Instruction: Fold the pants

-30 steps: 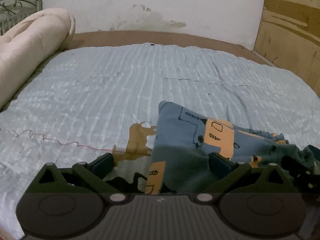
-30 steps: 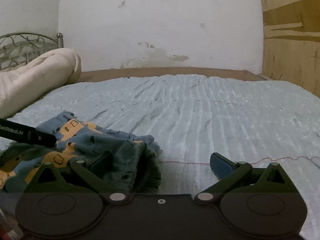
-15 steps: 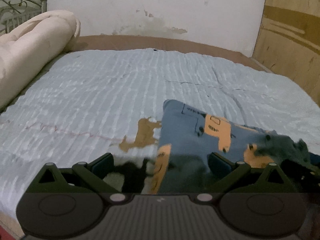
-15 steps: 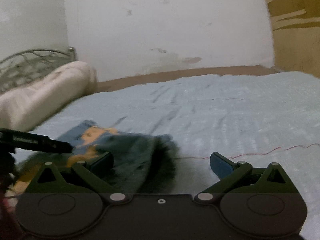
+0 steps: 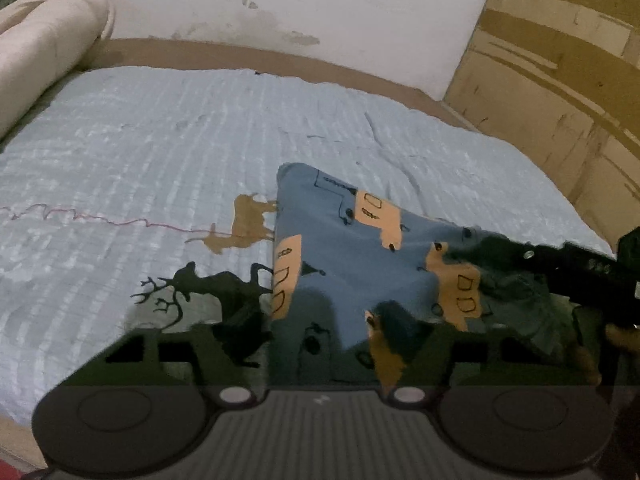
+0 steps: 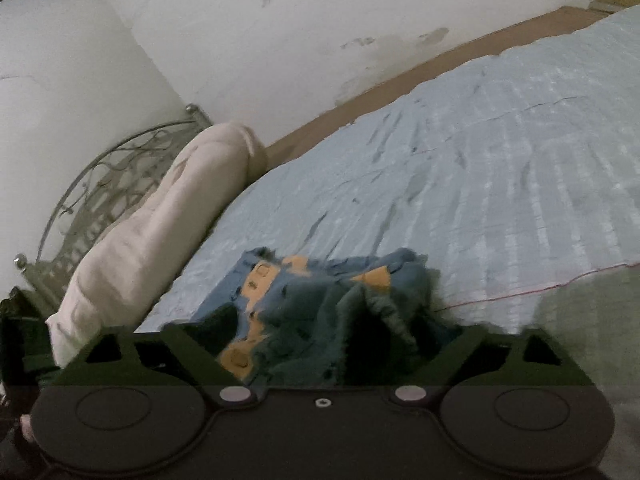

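The blue patterned pants [image 5: 344, 256] lie bunched on the pale blue bedspread [image 5: 160, 152]. Their cloth sits between the spread fingers of both the left gripper [image 5: 316, 344] and the right gripper [image 6: 332, 340], neither visibly pinching it.

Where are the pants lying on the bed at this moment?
The pants lie bunched on the light blue bedspread near its front edge, low and right of centre in the left wrist view, right of the printed deer, far from the rolled cream blanket.
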Motion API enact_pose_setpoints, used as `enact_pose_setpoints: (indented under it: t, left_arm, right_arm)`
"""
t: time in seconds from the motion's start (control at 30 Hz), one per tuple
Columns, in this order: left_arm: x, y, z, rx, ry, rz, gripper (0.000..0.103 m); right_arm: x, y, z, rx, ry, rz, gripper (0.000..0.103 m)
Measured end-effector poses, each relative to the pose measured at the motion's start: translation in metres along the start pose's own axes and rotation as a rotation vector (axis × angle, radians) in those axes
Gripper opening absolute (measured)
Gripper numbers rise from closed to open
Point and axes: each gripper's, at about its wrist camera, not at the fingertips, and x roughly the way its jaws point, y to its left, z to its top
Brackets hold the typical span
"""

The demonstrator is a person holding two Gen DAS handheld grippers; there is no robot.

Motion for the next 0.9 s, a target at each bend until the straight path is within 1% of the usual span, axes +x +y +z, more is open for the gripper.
enact_pose_setpoints:
  t: [0.03, 0.07, 0.1, 0.13, 0.17, 0.27, 0.43, 0.5, 0.6, 0.73, 0.9]
  left_arm:
    - [-0.001, -0.001, 0.002, -0.008, 0.0, 0.001, 0.052]
    - [-0.002, -0.003, 0.003, -0.016, -0.001, 0.014, 0.045]
    - [-0.003, -0.005, 0.005, -0.017, -0.003, 0.028, 0.034]
    - [-0.005, -0.006, 0.007, -0.015, -0.006, 0.036, 0.028]
    - [-0.007, -0.008, 0.009, -0.016, -0.013, 0.037, 0.018]
    - [-0.014, -0.013, 0.013, -0.004, -0.036, 0.043, 0.015]
    - [-0.023, -0.026, 0.03, 0.043, -0.107, 0.054, 0.014]
    - [-0.02, -0.03, 0.04, 0.057, -0.148, 0.075, 0.014]
    - [-0.01, -0.028, 0.055, 0.018, -0.184, 0.094, 0.014]
    - [0.014, -0.02, 0.071, -0.053, -0.163, 0.114, 0.014]
    - [0.034, -0.01, 0.074, -0.083, -0.123, 0.123, 0.014]
  right_arm:
    - [0.0, 0.002, -0.001, -0.009, -0.006, -0.029, 0.065]
    - [-0.001, 0.001, -0.002, -0.015, -0.01, -0.049, 0.052]
    - [-0.002, 0.001, -0.003, -0.018, -0.016, -0.066, 0.044]
    - [-0.004, -0.001, -0.004, -0.013, -0.022, -0.065, 0.04]
    - [-0.006, -0.003, -0.004, -0.009, -0.029, -0.063, 0.033]
    - [-0.013, 0.002, -0.003, -0.043, -0.047, -0.063, 0.024]
    - [-0.012, 0.02, 0.013, -0.149, -0.107, -0.076, 0.021]
    - [-0.008, 0.026, 0.024, -0.178, -0.13, -0.089, 0.021]
    - [0.004, 0.03, 0.043, -0.21, -0.158, -0.103, 0.021]
    - [0.027, 0.032, 0.064, -0.249, -0.155, -0.132, 0.021]
    - [0.047, 0.032, 0.068, -0.279, -0.127, -0.172, 0.021]
